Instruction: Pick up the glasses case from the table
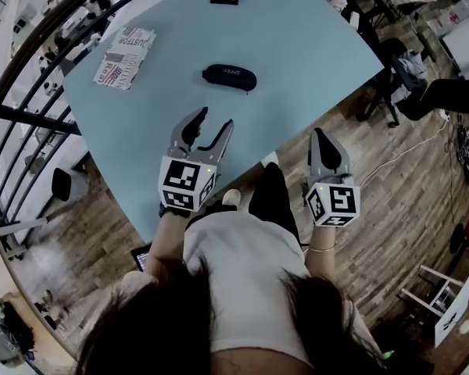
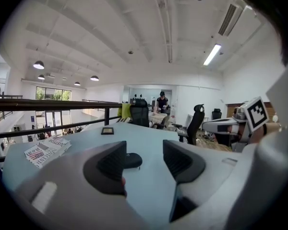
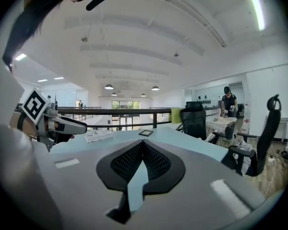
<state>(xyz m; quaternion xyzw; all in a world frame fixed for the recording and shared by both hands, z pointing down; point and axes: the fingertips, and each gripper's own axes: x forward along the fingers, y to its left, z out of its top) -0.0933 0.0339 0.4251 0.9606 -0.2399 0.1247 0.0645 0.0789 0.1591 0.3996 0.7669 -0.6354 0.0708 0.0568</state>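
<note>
Blue table (image 1: 297,45) holds the glasses case (image 1: 229,76) near its middle, ahead of the left gripper (image 1: 214,120), fingers open and empty; right gripper (image 1: 319,134) fingers are closed. One finger touching first may push it away.

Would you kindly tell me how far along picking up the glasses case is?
Nothing is done yet: the dark oval glasses case lies untouched on the pale blue table. In hand: the left gripper points at it, jaws apart and empty; the right gripper is shut. Remaining: reaching, closing, lifting.
</note>
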